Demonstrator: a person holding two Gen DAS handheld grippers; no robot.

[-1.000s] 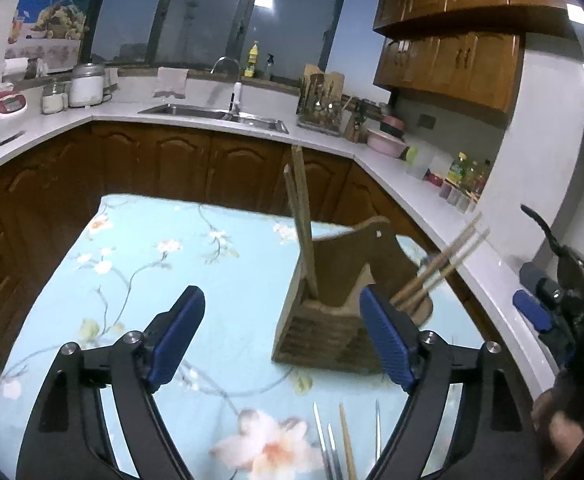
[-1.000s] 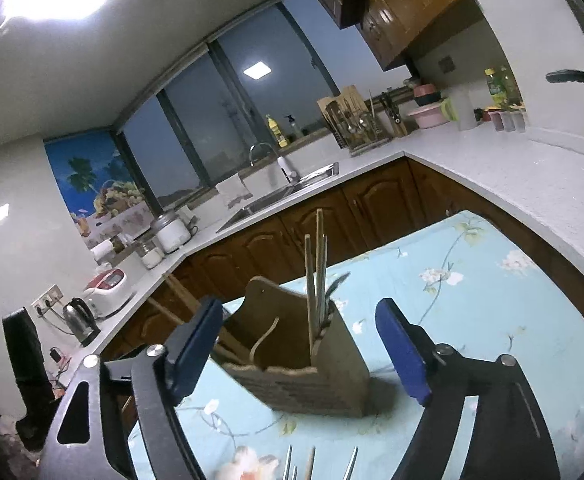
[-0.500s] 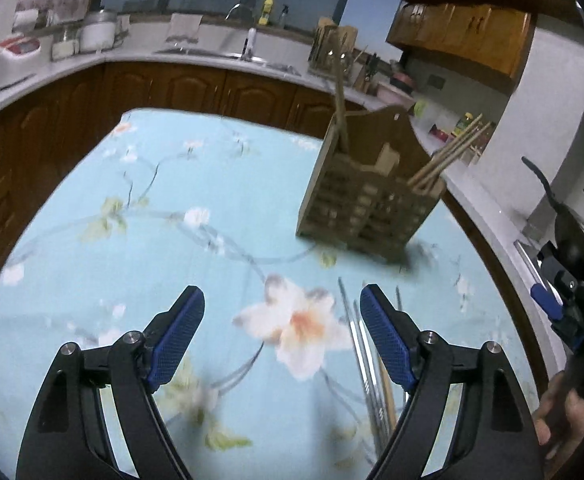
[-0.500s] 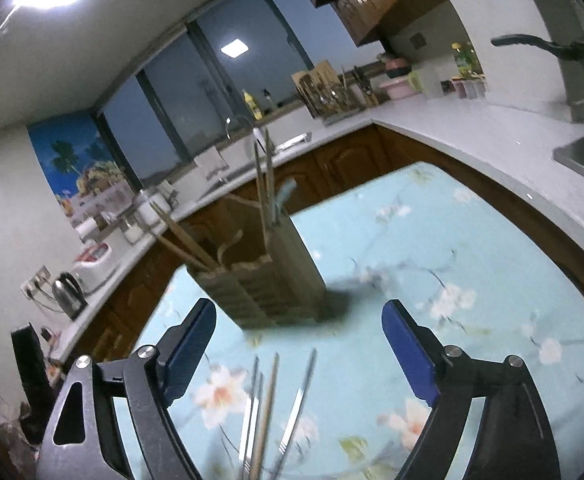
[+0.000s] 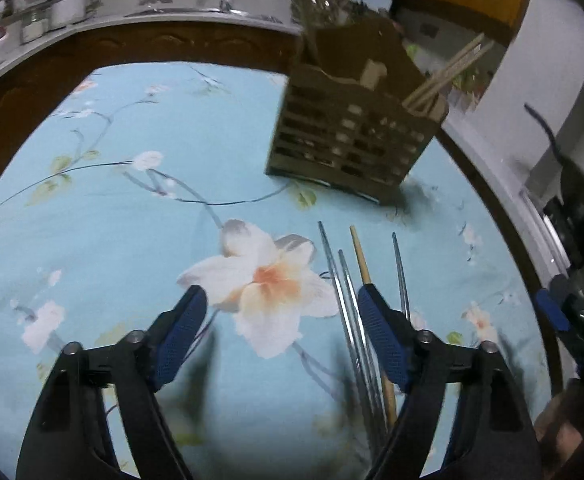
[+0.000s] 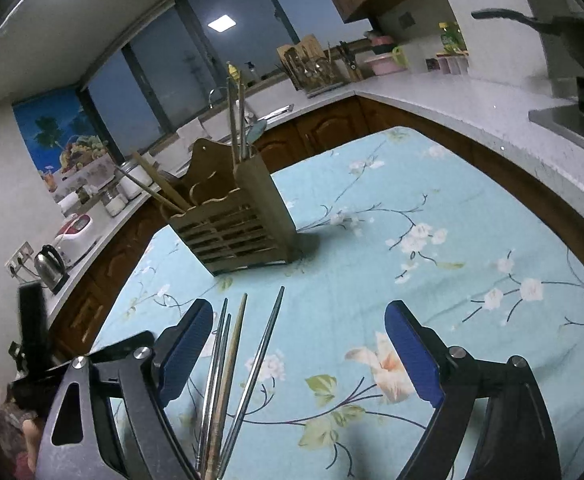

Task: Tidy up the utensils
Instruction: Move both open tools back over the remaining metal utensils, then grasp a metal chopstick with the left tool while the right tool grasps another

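Several chopsticks lie side by side on the floral tablecloth: thin metal ones [image 5: 346, 280] [image 6: 263, 354] and a wooden one [image 5: 360, 254] [image 6: 232, 356]. Behind them stands a slatted wooden utensil holder [image 5: 348, 144] [image 6: 233, 226] with chopsticks upright in its compartments. My left gripper [image 5: 281, 320] hovers low over the cloth. Its jaws are closing and the pads press on nothing. Its right finger [image 5: 380, 336] lies over the chopsticks. My right gripper [image 6: 298, 346] is open, with the chopsticks beside its left finger [image 6: 183, 350].
The table [image 6: 432, 208] with its light-blue cloth is ringed by brown cabinets and a white counter [image 6: 452, 96] holding a sink, a kettle [image 6: 49, 266] and jars. The other gripper [image 5: 552, 314] shows at the right edge of the left wrist view.
Both grippers have sunk and tipped down toward the table. The holder has slid up in both views and the loose chopsticks have come into fuller view. The left jaws have narrowed a little.
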